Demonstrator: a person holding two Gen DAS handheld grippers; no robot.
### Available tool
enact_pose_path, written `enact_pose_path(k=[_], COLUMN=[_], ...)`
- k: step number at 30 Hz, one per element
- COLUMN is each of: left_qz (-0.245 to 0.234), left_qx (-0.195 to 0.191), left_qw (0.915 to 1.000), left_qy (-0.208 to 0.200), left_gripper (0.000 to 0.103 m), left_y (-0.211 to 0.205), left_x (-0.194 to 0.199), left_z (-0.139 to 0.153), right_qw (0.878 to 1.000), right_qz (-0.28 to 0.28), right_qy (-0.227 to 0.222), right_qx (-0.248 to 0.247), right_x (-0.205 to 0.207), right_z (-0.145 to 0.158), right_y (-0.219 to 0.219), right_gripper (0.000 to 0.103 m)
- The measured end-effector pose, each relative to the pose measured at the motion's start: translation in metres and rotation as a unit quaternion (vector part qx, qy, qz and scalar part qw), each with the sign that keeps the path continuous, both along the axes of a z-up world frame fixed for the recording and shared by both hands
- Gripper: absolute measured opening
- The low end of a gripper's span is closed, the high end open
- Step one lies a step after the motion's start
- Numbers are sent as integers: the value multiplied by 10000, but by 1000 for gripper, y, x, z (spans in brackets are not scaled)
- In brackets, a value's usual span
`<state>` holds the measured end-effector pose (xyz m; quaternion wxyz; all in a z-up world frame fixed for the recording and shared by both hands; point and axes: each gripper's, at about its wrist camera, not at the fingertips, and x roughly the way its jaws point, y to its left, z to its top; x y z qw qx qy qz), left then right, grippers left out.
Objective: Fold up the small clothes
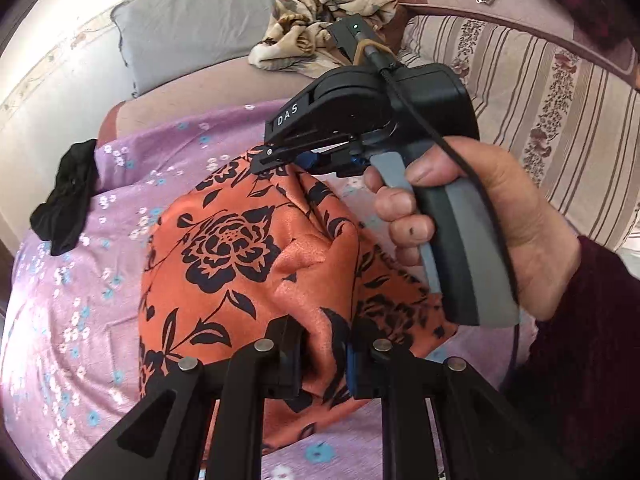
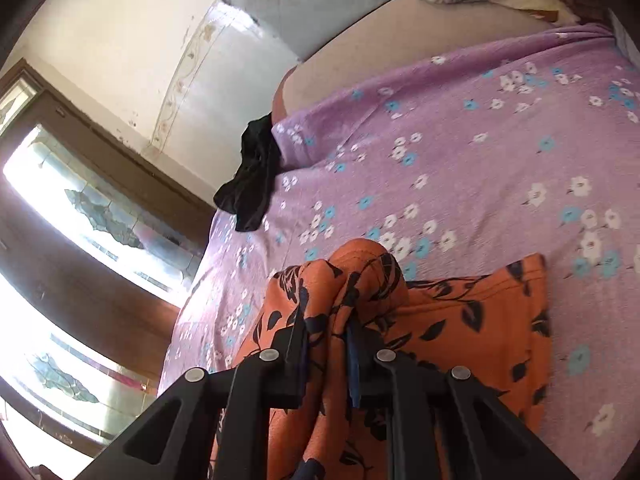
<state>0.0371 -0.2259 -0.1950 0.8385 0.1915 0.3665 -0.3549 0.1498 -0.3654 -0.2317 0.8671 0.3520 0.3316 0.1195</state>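
Observation:
An orange cloth with black flower print [image 1: 240,264] is held up over the purple flowered bedsheet [image 1: 72,320]. My left gripper [image 1: 326,356] is shut on a bunched fold of the orange cloth at the bottom of the left wrist view. My right gripper [image 1: 296,160], held in a hand, is shut on the cloth's far top edge. In the right wrist view my right gripper [image 2: 328,360] pinches a gathered fold of the orange cloth [image 2: 460,332], whose lower part lies on the bedsheet [image 2: 460,160].
A black garment [image 1: 68,200] lies at the sheet's left edge, also in the right wrist view [image 2: 252,176]. A grey pillow [image 1: 200,24] and a crumpled beige flowered cloth [image 1: 320,16] lie behind. A striped cushion [image 1: 540,100] stands to the right. A window [image 2: 80,220] is on the left.

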Motion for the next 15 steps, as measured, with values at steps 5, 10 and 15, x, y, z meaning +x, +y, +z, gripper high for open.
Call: enact_pose_path(k=[5,10,15], left_qz=[-312,-462,-798], left_qx=[-94,-170,-445], left_qw=[9971,9879,9919], left_qy=[689,1471,882], left_gripper=[18,51,72], left_y=[-51,-50,-2], left_x=[15,23,-2], left_z=[-28,-47,-16], right_qw=[9990,9937,9870], right_qz=[-421,-711,-1365], right_qy=[151,858,767], right_qx=[-62,-77,371], right_x=[-10,-12,-37], right_z=[-12,-46,-45], right_y=[-55,-96,-132], right_gripper=[16,19,24])
